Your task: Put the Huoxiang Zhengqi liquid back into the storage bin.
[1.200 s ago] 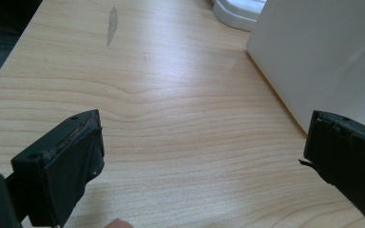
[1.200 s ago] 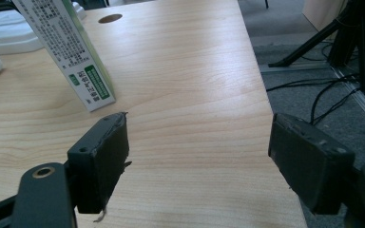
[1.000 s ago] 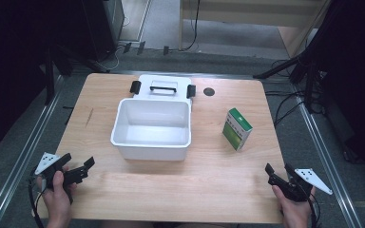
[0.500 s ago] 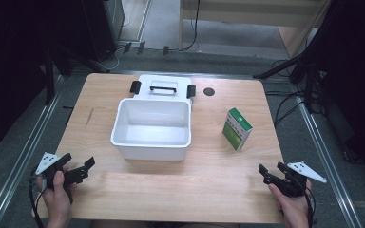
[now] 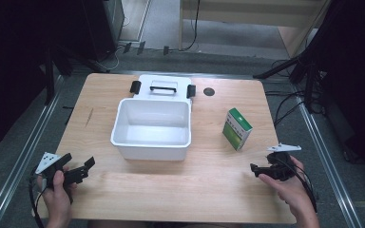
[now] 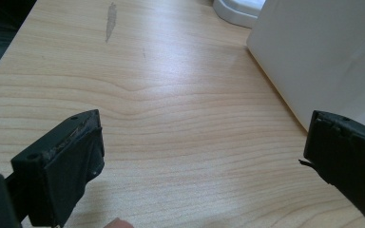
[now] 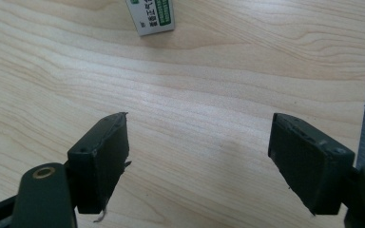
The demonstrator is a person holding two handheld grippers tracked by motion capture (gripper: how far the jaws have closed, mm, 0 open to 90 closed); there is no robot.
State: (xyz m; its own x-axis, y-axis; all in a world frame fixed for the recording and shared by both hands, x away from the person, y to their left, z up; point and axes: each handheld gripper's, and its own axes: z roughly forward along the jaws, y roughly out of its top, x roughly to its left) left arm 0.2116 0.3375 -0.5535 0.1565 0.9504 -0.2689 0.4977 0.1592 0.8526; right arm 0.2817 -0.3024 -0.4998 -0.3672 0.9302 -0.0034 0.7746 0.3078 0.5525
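While both hands sit at the near edge of the wooden table (image 5: 171, 190), nothing is being held by either tool. The left gripper (image 5: 78, 171) is down at the near left corner in the person's left hand (image 5: 57, 190), with its grey three-cornered plate (image 5: 46, 160) on top, and its jaws are spread wide with just bare wood between them; in the left gripper view you can see the gap clearly, with the white bin (image 6: 323, 57) rising just beyond the right-hand jaw. The right gripper (image 5: 259, 169) is over at the near right, held in the right hand (image 5: 287, 187), pointing inward across the table, jaws also wide apart and pinching nothing. From the right gripper view the green and white box (image 7: 150, 16) lies on the wood ahead of the jaws, well apart from them, with printed text on its white face that's too small for me to read. In the high view that same box (image 5: 237, 128) stands right of the white bin (image 5: 152, 128), near but not touching it. The bin is open and looks empty inside, sitting roughly mid-table. Its white lid (image 5: 163, 88), with a black handle (image 5: 163, 88) and black latches at both ends, lies flat just behind the bin at the far edge. A small dark round hole (image 5: 209, 91) sits in the tabletop just right of the lid. Cables trail from both grippers off the near edge.
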